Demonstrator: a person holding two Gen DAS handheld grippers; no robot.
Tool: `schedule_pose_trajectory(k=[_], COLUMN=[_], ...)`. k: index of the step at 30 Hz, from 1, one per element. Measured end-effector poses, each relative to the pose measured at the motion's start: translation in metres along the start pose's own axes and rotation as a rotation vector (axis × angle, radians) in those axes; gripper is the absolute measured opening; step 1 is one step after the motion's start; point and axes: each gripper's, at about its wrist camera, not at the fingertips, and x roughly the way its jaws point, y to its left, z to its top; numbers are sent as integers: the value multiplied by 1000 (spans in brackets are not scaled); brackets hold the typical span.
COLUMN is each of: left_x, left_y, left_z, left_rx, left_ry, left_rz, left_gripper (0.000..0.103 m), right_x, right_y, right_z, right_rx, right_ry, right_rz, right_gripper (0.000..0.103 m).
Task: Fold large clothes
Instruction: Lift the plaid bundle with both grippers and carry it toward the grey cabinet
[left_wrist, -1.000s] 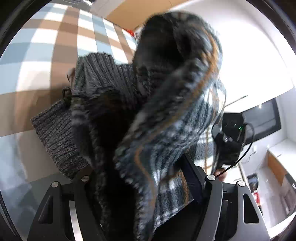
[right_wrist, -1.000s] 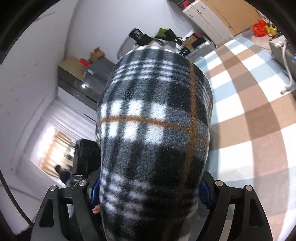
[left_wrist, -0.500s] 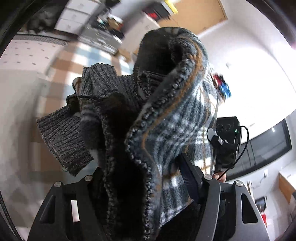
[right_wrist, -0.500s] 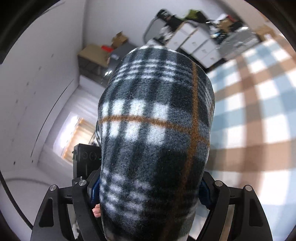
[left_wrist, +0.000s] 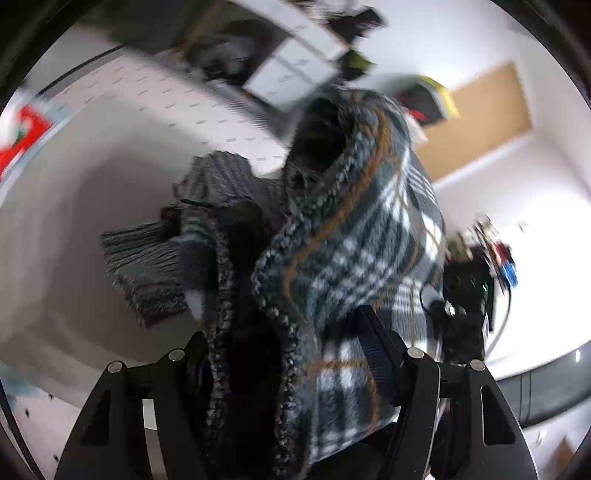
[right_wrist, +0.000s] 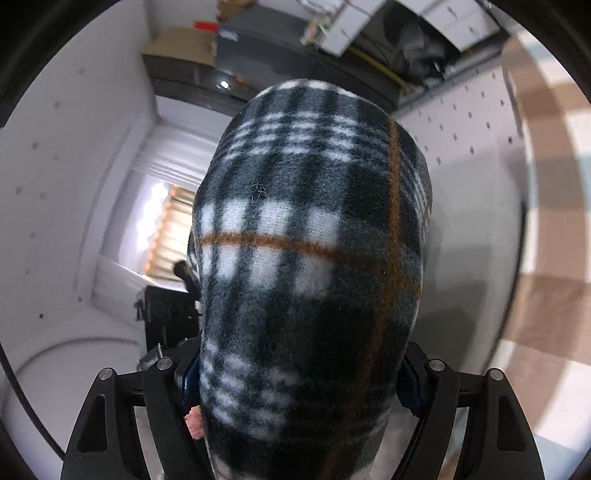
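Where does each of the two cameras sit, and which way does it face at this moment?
Left wrist view: sits on the left gripper, looks along its fingers at the bunched dark plaid fleece garment with grey ribbed knit cuff; beyond, a blurred white wall and shelves.
Right wrist view: sits on the right gripper, faces the plaid fleece that fills the jaws; beyond, a window and a brown-and-blue checked floor. A bit of a finger shows.
Shared: the same garment, gripped by both.

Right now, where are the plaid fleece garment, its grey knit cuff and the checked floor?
plaid fleece garment (right_wrist: 310, 258), right wrist view, bulging front above the gripper.
grey knit cuff (left_wrist: 144, 258), left wrist view, ribbed end hanging left.
checked floor (right_wrist: 554, 295), right wrist view, brown square at right.
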Motion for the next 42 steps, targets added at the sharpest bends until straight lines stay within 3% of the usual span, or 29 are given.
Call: schedule_pose_trajectory(k=[1,3,6,9,12,14,16,20,22,25,29,35,36,39,42], left_x=[10,15,8,-20,-48,-67,-68,-60,-50,-15,33,38,36,37,38], left_y=[0,31,55,54,52,41,38,10,-13,-24,6,43,44,48,46], left_z=[-18,-19,-24,-29,-37,-45,-53,-60,-71,-76,-75,-75,-76,-74,-70], left_rx=[-31,-102,-139,-89,-86,-44,15,147,234,337,305,241,247,274,279], left_ry=[7,5,-8,-109,-166,-210,-228,-266,-273,-218,-136,-190,-190,-188,-208], left_rz=[5,-6,-89,-13,9,37,28,-1,-37,-3,119,79,82,99,105], left_gripper=[62,62,62,62,62,62,62,62,63,63,63,62,62,62,62], right_x=[18,39,43,32,23,22,19,9,11,20,43,106,124,174,198], right_y=[-7,-16,-11,1,5,20,44,78,90,108,135,134,130,103,84], right_z=[-5,-16,-28,-32,-28,-29,-34,-42,-43,-28,-18,-4,-1,4,4], right_rx=[5,-7,-81,-152,-194,-288,-447,-614,-635,-662,-748,-793,-789,-748,-694], right_ry=[23,72,114,154,196,193,198,146,136,99,66,175,218,375,440], right_rz=[-39,-128,-186,-276,-344,-432,-543,-614,-607,-574,-574,-656,-683,-836,-891], right_gripper=[81,88,91,91,91,91,91,91,85,74,74,74,68,35,36])
